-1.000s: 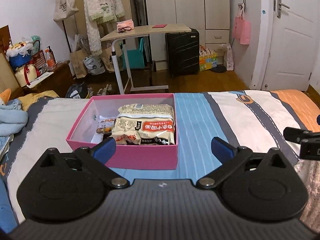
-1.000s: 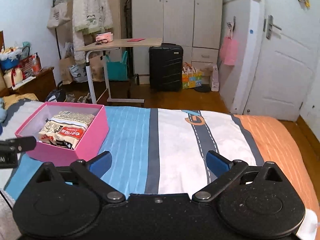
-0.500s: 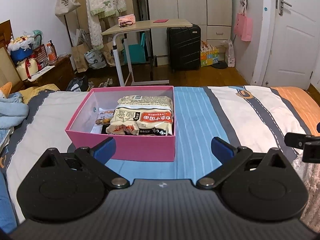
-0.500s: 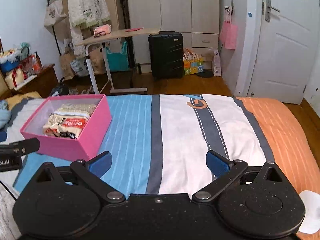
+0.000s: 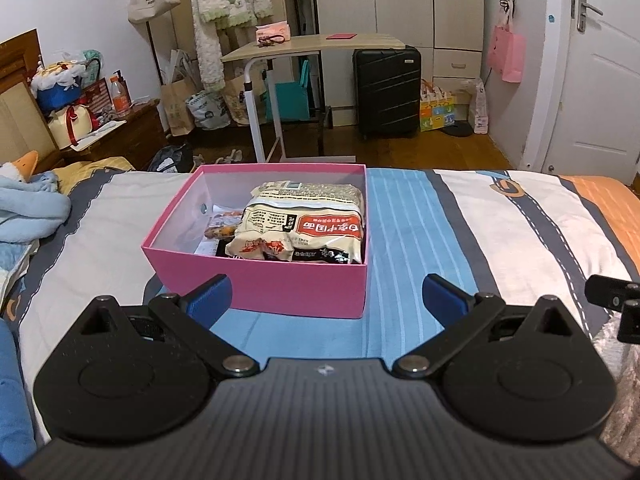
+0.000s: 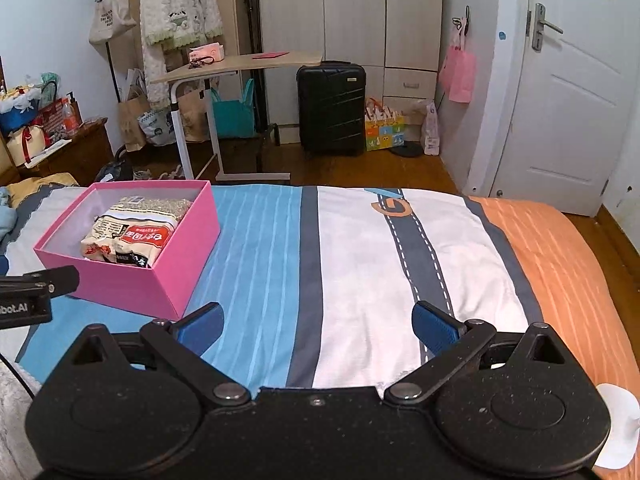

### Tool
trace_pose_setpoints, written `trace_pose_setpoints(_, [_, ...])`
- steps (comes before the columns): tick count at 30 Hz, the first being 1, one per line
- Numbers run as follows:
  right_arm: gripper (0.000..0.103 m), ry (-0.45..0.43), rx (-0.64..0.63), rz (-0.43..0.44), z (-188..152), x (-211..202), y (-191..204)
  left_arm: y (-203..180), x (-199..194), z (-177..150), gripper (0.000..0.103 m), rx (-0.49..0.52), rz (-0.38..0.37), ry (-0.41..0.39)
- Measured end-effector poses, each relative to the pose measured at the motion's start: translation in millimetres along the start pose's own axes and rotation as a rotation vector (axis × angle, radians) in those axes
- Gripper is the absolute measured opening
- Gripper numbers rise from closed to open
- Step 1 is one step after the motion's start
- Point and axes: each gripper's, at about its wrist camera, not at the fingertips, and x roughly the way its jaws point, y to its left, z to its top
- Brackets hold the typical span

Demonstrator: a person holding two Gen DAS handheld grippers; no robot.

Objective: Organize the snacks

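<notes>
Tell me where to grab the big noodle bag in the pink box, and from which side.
Probably from above, fingers across the noodle bag's crimped near end. It lies flat atop other packets, and the pink box's walls block any sideways approach. The open left gripper is nearest.

Snacks (image 5: 224, 228) beneath noodle pack (image 5: 304, 232) hidden

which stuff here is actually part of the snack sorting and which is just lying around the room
Job: pink box on the bed, noodle packet in it, smaller snacks beside it, left claw, right claw, both open.

Lying about: black suitcase, rolling table, blue blanket.
</notes>
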Motion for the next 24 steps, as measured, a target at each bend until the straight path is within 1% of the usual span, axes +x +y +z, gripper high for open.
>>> trace_pose_setpoints(5, [0.102,-0.007,-0.029,-0.024,0.2,0.1,4.5,-0.8,2.7,-1.6,0.103,0.006,0.019,-0.005])
trace_pose_setpoints(8, [0.102,-0.014,-0.041,-0.034,-0.9,-1.6,6.9,-1.1,2.7,-2.5,0.103,0.005,0.018,-0.011])
trace_pose_setpoints(12, [0.102,-0.014,-0.046,-0.037,-1.1,-2.4,7.6,-1.0,2.2,-3.7,0.103,-0.003,0.011,-0.017])
trace_pose_setpoints(18, [0.102,-0.008,-0.052,-0.043,-1.8,-1.4,8.4,-1.1,0.5,-4.7,0.103,-0.002,0.04,-0.042])
trace_pose_setpoints(24, [0.102,-0.001,-0.056,-0.049,-2.4,1.2,9.0,-0.8,0.6,-4.3,0.103,0.002,0.041,-0.042])
